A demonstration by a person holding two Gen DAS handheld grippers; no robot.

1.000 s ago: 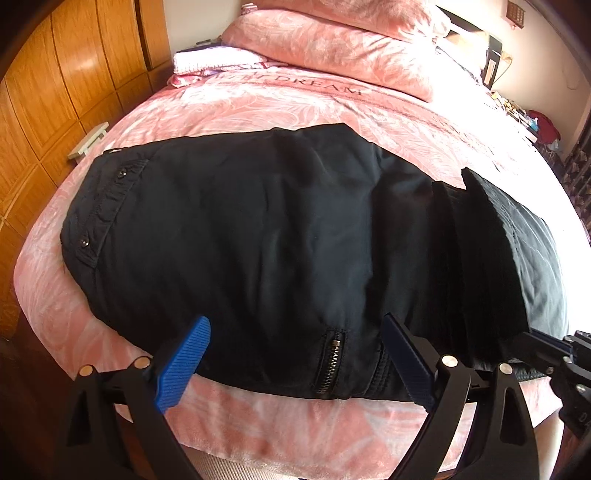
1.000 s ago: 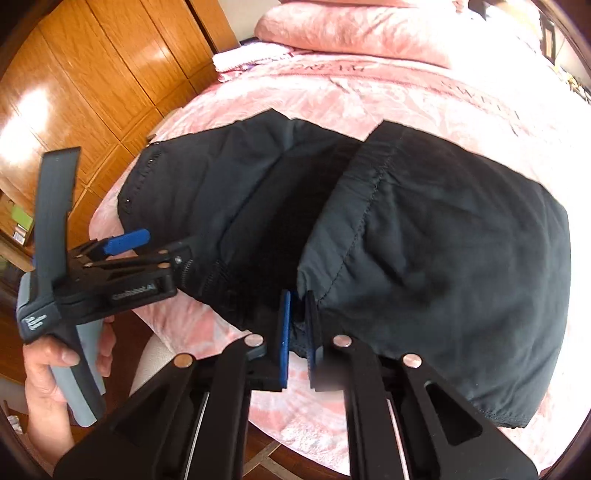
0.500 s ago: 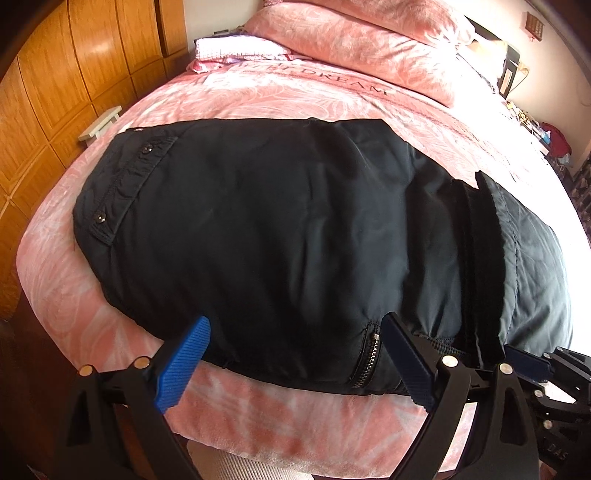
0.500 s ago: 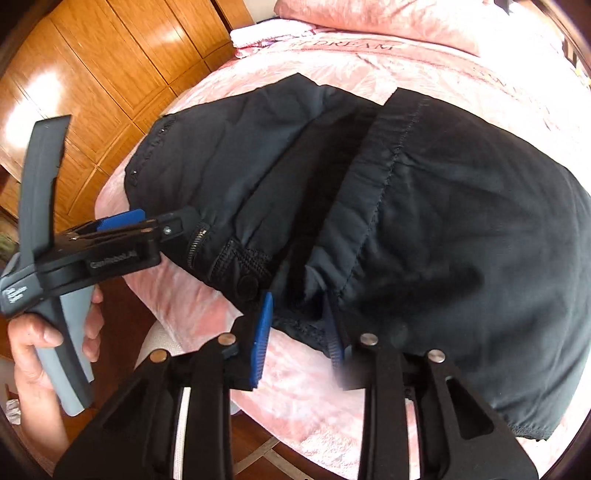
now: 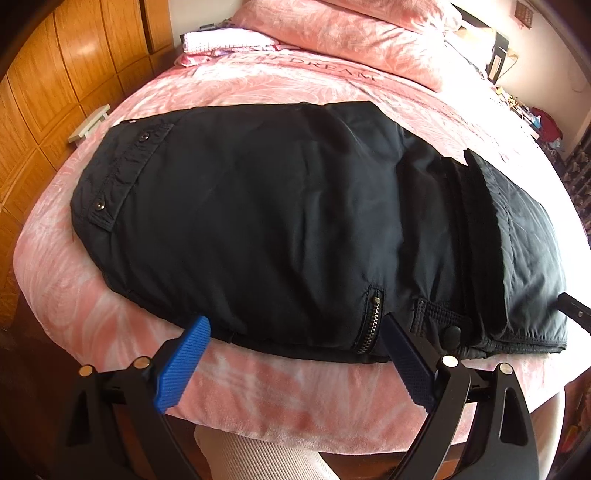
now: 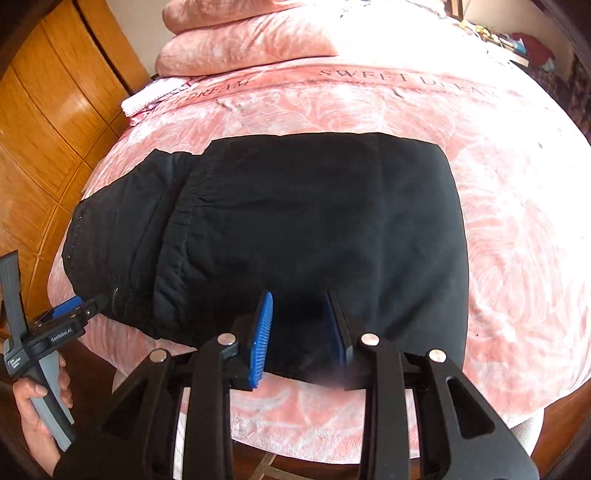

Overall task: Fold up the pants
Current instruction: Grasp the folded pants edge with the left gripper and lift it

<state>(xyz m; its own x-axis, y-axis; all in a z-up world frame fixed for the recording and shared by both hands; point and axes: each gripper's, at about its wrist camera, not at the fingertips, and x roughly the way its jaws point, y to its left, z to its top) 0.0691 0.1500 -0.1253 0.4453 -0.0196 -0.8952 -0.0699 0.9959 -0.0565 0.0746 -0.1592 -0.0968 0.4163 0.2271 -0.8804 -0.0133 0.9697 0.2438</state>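
Note:
Black pants (image 5: 280, 229) lie folded across the near end of a pink bed (image 5: 258, 384). The waistband with snaps is at the left and a folded-over leg layer (image 5: 524, 236) lies on the right part. My left gripper (image 5: 291, 363) is open and empty, just off the pants' near edge by the zipper (image 5: 371, 321). In the right wrist view the pants (image 6: 314, 221) fill the middle. My right gripper (image 6: 301, 332) is open and empty over their near edge. The left gripper also shows in the right wrist view (image 6: 77, 306), at the pants' left corner.
Pink pillows (image 5: 354, 33) and a folded white towel (image 5: 225, 38) lie at the head of the bed. A wooden wardrobe (image 5: 55, 92) stands along the left side. Cluttered items (image 5: 543, 122) sit at the far right. My knee (image 5: 258, 458) is below the bed edge.
My right gripper opened and let go of the folded leg layer, which now lies flat on the pants. It then drew back and to the right. The left gripper stayed open and rose slightly.

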